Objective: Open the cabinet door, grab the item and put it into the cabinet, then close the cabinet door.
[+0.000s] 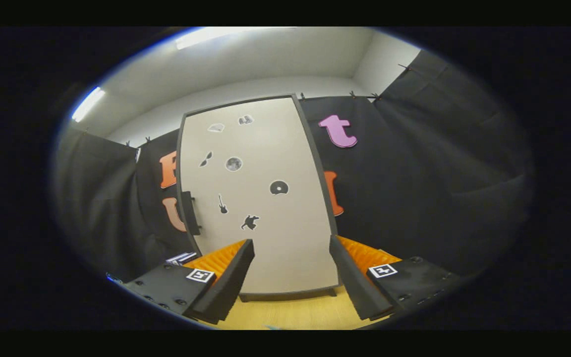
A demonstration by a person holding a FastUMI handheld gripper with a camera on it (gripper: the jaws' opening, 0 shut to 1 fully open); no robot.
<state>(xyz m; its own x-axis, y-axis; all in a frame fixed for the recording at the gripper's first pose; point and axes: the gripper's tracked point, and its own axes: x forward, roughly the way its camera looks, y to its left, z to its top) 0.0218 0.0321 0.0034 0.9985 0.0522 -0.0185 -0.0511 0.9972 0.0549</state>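
Observation:
A tall cabinet (260, 198) stands straight ahead, beyond my fingers, on a wooden tabletop (290, 312). Its pale door is shut, framed in dark trim and dotted with small black and grey stickers. A dark bar handle (190, 212) runs upright along the door's left edge. My gripper (291, 243) is open, its two fingers spread wide with nothing between them, and the lower part of the door shows through the gap. A small boxed item with a striped top (181, 258) peeks out just behind the left finger, beside the cabinet's lower left corner.
Black cloth walls close in behind the cabinet and on both sides. Above them are a white wall and ceiling with strip lights (87, 103). The wooden tabletop stretches from the cabinet's foot toward me.

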